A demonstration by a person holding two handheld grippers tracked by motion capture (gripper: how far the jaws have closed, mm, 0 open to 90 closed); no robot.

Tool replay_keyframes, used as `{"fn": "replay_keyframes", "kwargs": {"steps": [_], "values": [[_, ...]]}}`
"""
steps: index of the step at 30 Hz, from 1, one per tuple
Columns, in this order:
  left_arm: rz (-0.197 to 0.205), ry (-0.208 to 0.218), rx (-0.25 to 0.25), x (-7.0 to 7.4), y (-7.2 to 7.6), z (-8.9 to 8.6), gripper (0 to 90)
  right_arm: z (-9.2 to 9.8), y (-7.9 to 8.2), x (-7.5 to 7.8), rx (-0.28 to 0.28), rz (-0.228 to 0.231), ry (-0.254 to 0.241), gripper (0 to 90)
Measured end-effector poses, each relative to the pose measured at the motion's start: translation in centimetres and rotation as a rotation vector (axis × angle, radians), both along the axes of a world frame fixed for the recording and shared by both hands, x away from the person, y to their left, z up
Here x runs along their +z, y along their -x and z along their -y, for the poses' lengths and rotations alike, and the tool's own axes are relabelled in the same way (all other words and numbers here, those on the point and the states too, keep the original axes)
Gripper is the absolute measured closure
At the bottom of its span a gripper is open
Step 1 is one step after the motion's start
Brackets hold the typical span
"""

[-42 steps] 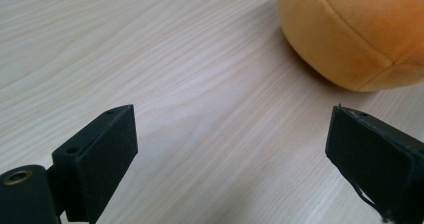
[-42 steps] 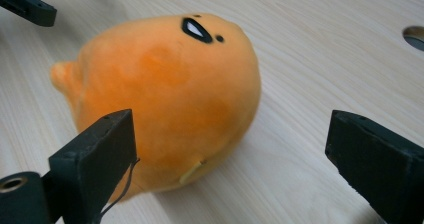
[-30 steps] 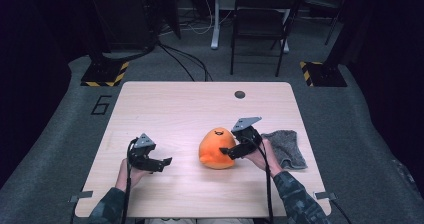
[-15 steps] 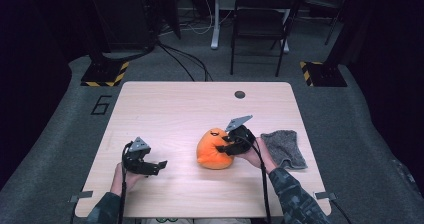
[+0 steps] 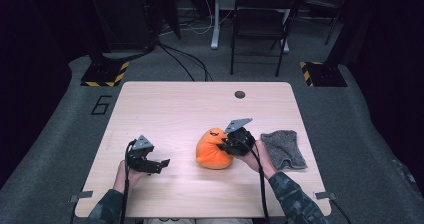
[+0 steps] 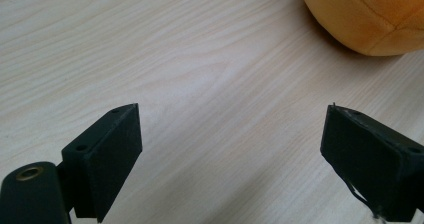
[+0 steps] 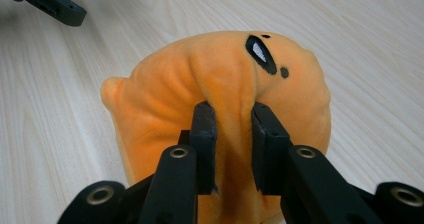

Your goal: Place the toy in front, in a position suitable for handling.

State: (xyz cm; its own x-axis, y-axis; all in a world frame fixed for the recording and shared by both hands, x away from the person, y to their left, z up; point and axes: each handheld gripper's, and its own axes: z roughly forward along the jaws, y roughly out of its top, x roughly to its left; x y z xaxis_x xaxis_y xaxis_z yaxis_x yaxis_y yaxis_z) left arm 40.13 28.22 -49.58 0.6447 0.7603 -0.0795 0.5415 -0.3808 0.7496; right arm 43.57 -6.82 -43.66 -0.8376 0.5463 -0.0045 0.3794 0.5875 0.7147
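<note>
An orange plush toy [image 5: 212, 149] with black eye marks sits on the light wood table [image 5: 200, 109], right of centre. My right gripper [image 5: 229, 145] presses into its right side. In the right gripper view its jaws have just closed and pinch a fold of the orange plush toy [image 7: 200, 79], and the gripper [image 7: 234, 119] is shut on it. My left gripper [image 5: 162, 163] rests low over the table at the front left, open, with bare wood between its jaws [image 6: 230, 134]. The plush toy's edge [image 6: 365, 19] lies beyond it to the right.
A grey cloth [image 5: 284, 148] lies flat just right of my right hand. A small dark round cap [image 5: 240, 94] sits in the tabletop near the far edge. Beyond the table stand a chair [image 5: 260, 24] and cables on the floor.
My right gripper has moved left onto the plush toy and closed on a fold of it, and the toy now looks squeezed. The left gripper has stayed in place, open.
</note>
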Motion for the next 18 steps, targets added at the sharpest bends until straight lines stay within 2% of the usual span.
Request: {"fn": "replay_keyframes", "kwargs": {"steps": [7,12,18], "values": [[0.006,0.000,-0.023,0.1,-0.7,0.8,9.5,0.7,0.5,0.6,-0.064,0.016,-0.027,75.5],[0.006,-0.010,-0.058,0.1,-1.5,1.9,9.5,1.6,1.3,1.2,-0.145,0.029,-0.054,75.5],[0.007,0.008,-0.093,0.1,-2.5,3.6,9.5,2.6,2.1,1.7,-0.242,0.044,-0.070,75.4]]}}
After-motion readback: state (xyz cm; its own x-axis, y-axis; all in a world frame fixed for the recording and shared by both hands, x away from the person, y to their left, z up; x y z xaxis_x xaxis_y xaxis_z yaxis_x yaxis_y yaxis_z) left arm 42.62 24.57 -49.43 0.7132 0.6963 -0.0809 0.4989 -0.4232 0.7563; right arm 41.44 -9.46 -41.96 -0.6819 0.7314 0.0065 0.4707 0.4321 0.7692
